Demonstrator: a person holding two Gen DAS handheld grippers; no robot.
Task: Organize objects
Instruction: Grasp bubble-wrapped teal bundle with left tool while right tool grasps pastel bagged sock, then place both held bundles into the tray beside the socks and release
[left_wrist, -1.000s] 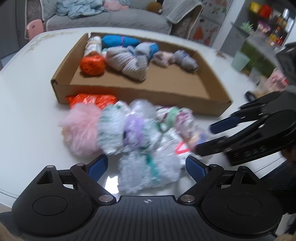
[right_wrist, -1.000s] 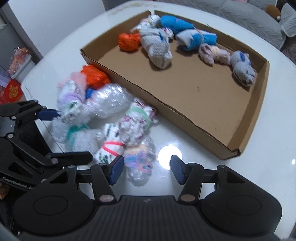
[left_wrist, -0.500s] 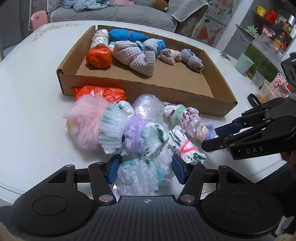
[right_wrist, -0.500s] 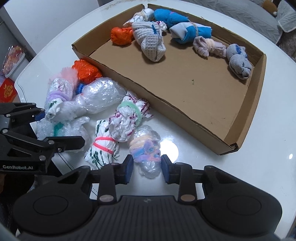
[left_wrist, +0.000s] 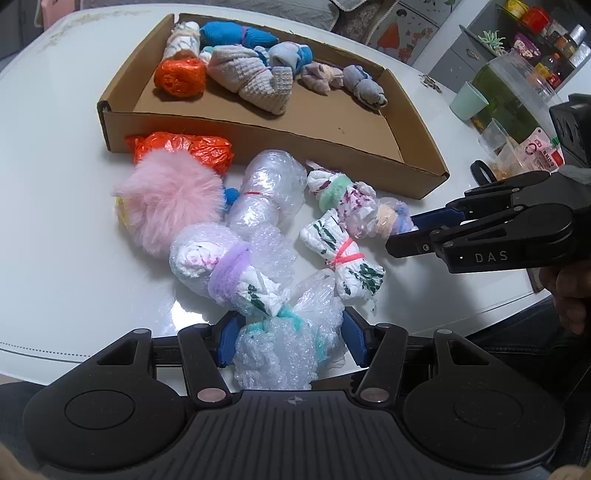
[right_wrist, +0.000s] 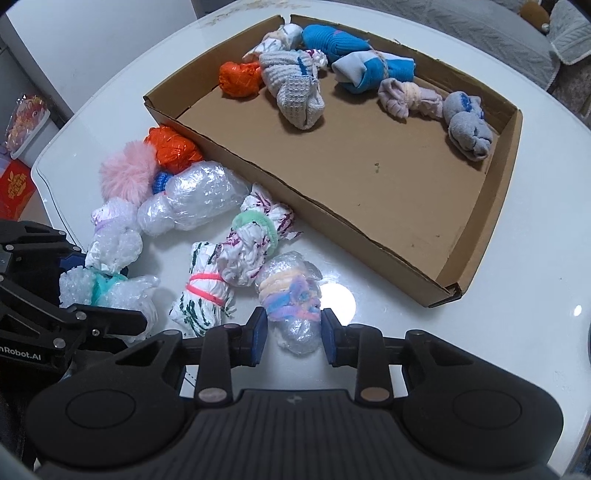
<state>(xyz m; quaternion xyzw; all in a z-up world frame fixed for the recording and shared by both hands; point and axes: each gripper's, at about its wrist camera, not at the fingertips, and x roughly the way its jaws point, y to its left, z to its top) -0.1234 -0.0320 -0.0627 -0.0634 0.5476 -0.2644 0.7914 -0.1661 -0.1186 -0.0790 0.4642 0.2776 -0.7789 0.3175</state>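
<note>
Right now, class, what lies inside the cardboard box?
Inside the cardboard box lie rolled socks and an orange bundle, all along the far wall. What is under them stays covered.

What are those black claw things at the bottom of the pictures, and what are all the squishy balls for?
Those claws are grippers, like big tongs. A person holds one in each hand, and each has a little camera looking out along its two blue-tipped fingers. So one picture comes from the left gripper and the other from the right gripper.

On the white table lie little bundles tied with bands, a fluffy pink pom-pom and a cardboard box with rolled socks and an orange bundle already inside.

The left gripper is squeezing a bubble-wrap bundle with a teal band. The right gripper is squeezing a bubble-wrap bundle with pastel bands. Both bundles look ready to be tidied away, probably into the box.
</note>
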